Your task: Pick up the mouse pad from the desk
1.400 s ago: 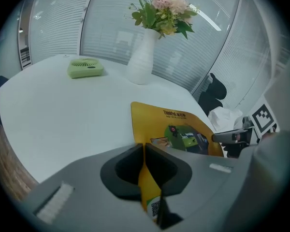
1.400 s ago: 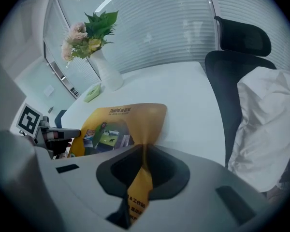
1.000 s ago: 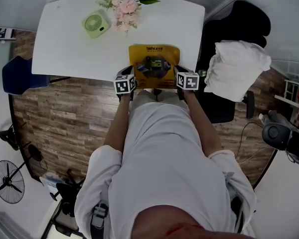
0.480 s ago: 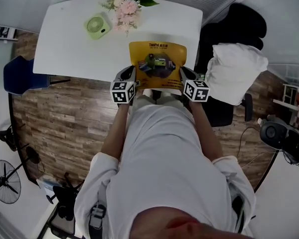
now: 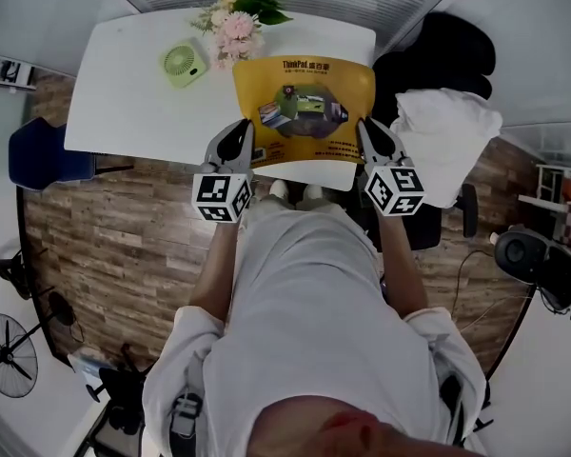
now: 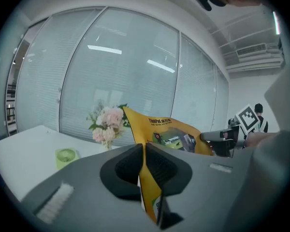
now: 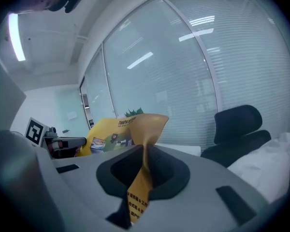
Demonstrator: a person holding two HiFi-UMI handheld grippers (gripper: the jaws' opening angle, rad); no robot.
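Desk: mouse pad now raised off it, left gripper and right gripper clamping edges.

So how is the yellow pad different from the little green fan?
The pad is yellow; the fan is green. The pad is a wide, thin sheet; the fan is a small box with a round grille. The pad is held up off the desk, pinched at its near corners by the left gripper and the right gripper; the fan sits on the desk untouched. Both are brightly coloured.
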